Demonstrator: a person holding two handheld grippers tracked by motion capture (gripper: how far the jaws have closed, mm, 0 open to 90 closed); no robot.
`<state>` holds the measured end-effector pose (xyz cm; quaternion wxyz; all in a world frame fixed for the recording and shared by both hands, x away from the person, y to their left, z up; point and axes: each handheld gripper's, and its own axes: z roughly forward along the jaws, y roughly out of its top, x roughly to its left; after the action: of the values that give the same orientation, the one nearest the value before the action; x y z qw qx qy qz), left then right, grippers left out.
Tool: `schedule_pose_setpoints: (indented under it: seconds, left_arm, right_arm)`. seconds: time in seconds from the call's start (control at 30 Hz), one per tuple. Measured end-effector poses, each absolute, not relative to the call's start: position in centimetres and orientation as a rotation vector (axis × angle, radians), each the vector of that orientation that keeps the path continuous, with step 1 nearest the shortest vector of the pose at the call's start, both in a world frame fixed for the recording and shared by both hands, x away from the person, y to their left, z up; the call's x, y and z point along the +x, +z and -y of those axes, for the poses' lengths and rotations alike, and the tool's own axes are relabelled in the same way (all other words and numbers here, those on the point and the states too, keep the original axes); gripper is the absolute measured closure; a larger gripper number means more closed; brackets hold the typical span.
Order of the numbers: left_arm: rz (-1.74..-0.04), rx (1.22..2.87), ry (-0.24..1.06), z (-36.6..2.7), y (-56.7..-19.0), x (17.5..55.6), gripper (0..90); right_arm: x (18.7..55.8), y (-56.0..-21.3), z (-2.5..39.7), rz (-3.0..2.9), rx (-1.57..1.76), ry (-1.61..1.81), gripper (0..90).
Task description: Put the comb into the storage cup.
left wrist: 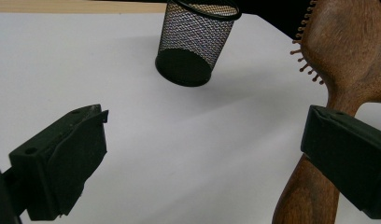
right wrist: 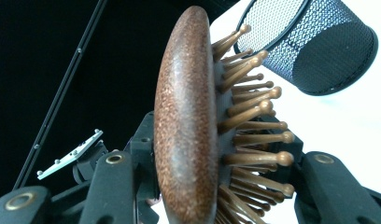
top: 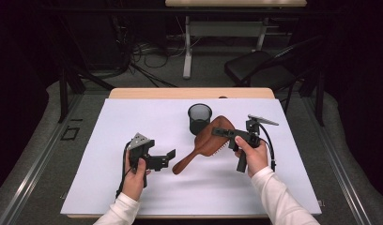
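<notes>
Nearest us in the high view, two white-sleeved forearms reach in over the white table. Our left gripper hangs released, jaws wide apart, at the near left; in the left gripper view one jaw stands just beside the handle of the wooden hairbrush, and we cannot tell whether it touches. Our right gripper is clenched on the hairbrush head; in the right gripper view its jaws press the rounded back and the bristle side. The hairbrush sits mid-table, handle slanting near and left, head raised off the surface. The black mesh cup stands upright just beyond it.
</notes>
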<state>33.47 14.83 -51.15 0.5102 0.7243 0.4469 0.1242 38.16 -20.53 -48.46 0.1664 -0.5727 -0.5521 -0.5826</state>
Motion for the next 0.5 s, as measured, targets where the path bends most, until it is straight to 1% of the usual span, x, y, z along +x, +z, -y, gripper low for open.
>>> schedule_pose_setpoints:
  seconds: [0.5]
  left_arm:
    - [-1.081,1.763,0.286,-14.91,-51.27,33.57,0.4]
  right_arm:
    - [38.40,-48.20,20.72,1.573,-1.640,-1.656,48.9]
